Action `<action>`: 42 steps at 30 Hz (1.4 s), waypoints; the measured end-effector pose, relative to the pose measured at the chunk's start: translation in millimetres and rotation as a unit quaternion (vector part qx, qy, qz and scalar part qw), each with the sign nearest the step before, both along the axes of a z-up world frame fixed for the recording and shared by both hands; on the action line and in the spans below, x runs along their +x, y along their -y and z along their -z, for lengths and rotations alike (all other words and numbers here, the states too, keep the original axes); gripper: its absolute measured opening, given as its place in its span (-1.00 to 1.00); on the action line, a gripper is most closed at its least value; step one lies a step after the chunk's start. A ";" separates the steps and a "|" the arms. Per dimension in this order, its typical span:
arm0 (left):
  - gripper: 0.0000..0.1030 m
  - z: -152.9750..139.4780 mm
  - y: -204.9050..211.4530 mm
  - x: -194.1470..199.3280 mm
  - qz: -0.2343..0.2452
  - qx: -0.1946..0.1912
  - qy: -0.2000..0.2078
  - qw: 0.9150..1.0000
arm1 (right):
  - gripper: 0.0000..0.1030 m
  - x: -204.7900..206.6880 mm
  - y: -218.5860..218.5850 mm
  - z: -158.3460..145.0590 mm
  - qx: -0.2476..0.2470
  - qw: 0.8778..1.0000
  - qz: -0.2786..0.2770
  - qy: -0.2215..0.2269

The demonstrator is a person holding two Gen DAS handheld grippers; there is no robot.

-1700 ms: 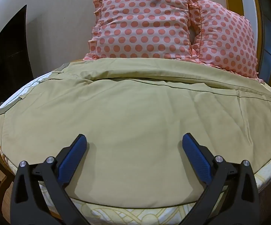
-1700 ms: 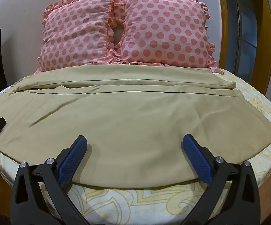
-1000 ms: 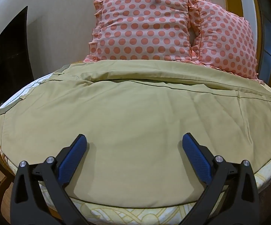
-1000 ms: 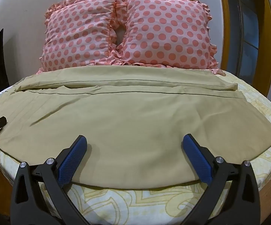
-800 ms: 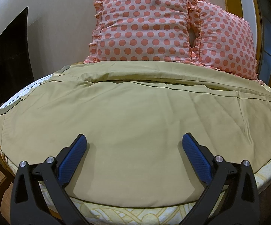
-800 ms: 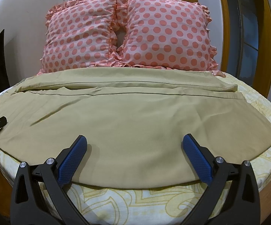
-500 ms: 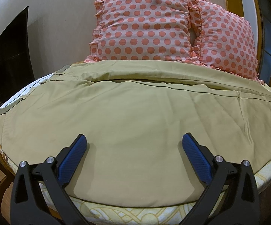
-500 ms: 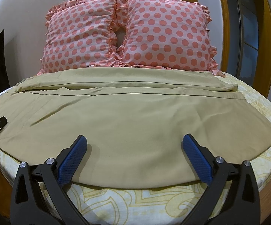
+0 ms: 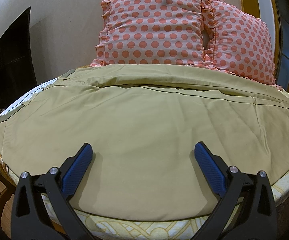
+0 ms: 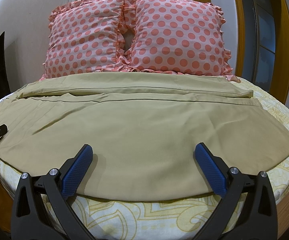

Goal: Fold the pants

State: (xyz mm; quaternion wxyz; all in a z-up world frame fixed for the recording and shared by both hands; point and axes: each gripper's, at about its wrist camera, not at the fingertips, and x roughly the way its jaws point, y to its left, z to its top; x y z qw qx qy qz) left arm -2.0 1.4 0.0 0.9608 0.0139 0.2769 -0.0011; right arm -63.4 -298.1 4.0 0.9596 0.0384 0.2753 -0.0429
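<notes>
Khaki pants (image 9: 144,120) lie flat across the bed, the waistband at the left (image 9: 14,110) and the leg hems at the right (image 10: 252,98). The two legs lie side by side, one nearer me (image 10: 136,128) and one by the pillows. My left gripper (image 9: 143,154) is open and empty, just above the near edge of the pants by the waist end. My right gripper (image 10: 143,154) is open and empty, just above the near edge of the leg end. Each gripper's tip shows at the edge of the other view.
Two pink polka-dot pillows (image 10: 136,38) stand against the wall behind the pants. The bed has a pale yellow patterned sheet (image 10: 144,216). A dark screen (image 9: 10,64) stands at the left. A wooden door frame (image 10: 242,30) is at the right.
Both grippers have stayed nearly still and open. The views have shifted only slightly; the pants have not moved.
</notes>
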 end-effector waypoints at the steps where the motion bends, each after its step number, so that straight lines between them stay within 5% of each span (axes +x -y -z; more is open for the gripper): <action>1: 0.96 0.1 -0.1 0.1 0.000 0.000 0.000 1.000 | 0.97 -0.2 -0.2 0.2 0.000 1.000 0.000 0.001; 38: 0.96 0.4 0.5 -0.1 0.000 0.000 0.000 1.000 | 0.97 0.8 0.7 -3.6 -0.001 1.000 -0.001 0.002; 42: 0.96 -0.3 0.0 1.5 0.006 -0.003 -0.015 1.000 | 0.97 10.2 6.1 -12.6 0.011 0.999 -0.010 -0.035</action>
